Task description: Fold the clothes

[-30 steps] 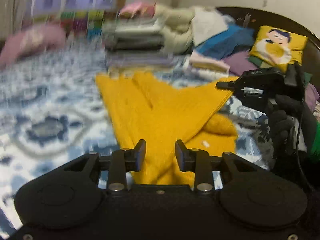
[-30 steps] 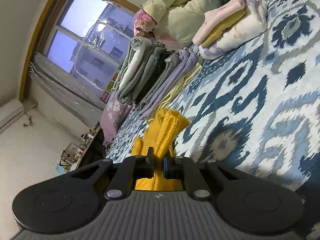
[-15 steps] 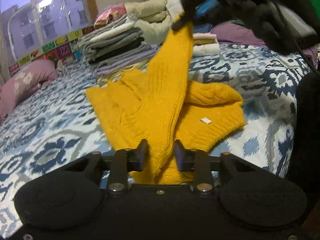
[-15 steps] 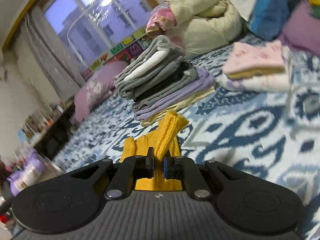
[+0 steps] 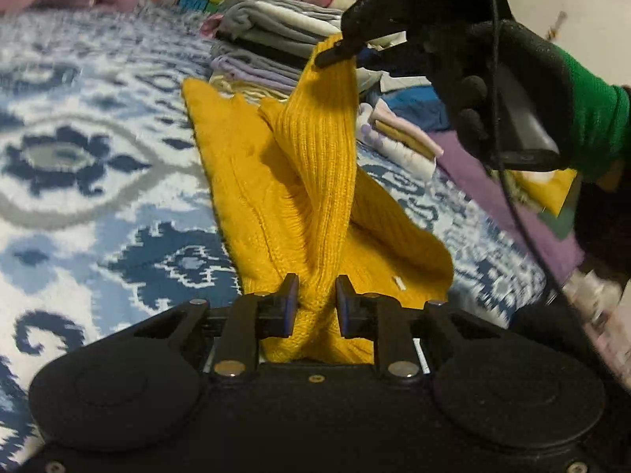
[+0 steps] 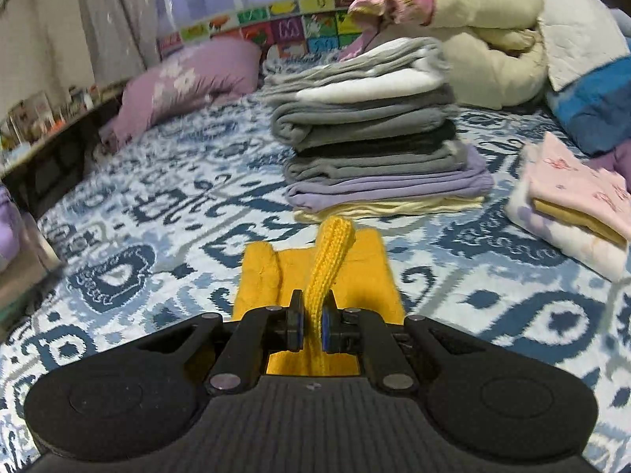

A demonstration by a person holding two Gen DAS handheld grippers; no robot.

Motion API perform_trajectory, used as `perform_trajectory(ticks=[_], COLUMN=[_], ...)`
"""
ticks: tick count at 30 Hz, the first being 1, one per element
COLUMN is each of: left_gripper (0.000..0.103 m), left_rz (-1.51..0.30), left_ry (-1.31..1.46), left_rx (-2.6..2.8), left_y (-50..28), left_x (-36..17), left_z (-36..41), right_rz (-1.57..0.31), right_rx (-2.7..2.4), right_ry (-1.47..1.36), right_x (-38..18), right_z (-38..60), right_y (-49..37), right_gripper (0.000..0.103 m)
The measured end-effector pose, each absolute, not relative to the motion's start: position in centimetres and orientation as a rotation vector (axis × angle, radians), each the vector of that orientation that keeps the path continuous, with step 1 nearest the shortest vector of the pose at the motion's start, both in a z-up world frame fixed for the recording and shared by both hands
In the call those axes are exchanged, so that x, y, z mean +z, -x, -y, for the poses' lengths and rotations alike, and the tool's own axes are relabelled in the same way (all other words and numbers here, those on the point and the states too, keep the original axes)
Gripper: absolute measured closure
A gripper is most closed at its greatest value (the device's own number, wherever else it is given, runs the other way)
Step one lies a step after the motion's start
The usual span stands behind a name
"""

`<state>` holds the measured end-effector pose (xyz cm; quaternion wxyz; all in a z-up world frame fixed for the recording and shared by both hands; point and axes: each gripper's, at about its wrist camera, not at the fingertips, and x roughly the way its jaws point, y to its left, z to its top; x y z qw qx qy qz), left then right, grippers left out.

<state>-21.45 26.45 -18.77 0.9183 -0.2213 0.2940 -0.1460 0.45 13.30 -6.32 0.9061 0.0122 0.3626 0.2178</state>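
A yellow knit sweater [image 5: 252,197] lies on the blue-and-white patterned bed [image 5: 98,157]. My right gripper [image 6: 311,331] is shut on the sweater's sleeve cuff [image 6: 331,252] and holds it raised above the garment; it also shows in the left wrist view [image 5: 335,53] at the top. The sleeve [image 5: 319,165] stretches from there down to my left gripper [image 5: 315,307], whose fingers are part open with the knit fabric between them, near the sweater's lower edge.
A stack of folded grey, black, lilac and cream clothes [image 6: 374,146] stands behind the sweater. A smaller folded pink and white pile [image 6: 572,205] lies to the right. A pink pillow [image 6: 185,79] and bundled bedding [image 6: 493,51] lie at the back.
My right gripper has carried the sleeve cuff up and across over the sweater. My left gripper has moved closer, with the sleeve base now between its fingers.
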Motion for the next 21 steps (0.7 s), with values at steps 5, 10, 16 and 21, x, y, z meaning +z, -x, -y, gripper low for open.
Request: perform_trajectory(ticks=[5, 10, 16, 21], left_gripper=[0.085, 0.085, 0.085, 0.085], left_rz=[-0.606, -0.598, -0.615, -0.623], left_ry=[0.640, 0.779, 0.784, 0.782], left_rx=[-0.305, -0.294, -0.290, -0.292], left_y=[21.4, 21.8, 21.7, 21.6], left_x=[-19.3, -19.8, -19.7, -19.8], left_z=[-28.4, -30.3, -30.0, -29.9], right_rz=[-0.808, -0.737, -0.824, -0.881], right_rx=[0.520, 0.613, 0.616, 0.697], right_ry=[-0.053, -0.186, -0.211, -0.173], right_x=[-6.6, -5.8, -9.6, -12.3], right_z=[-16.0, -13.8, -11.6, -13.0], right_y=[-1.9, -2.2, -3.8, -3.8], right_gripper=[0.062, 0.043, 0.047, 0.047])
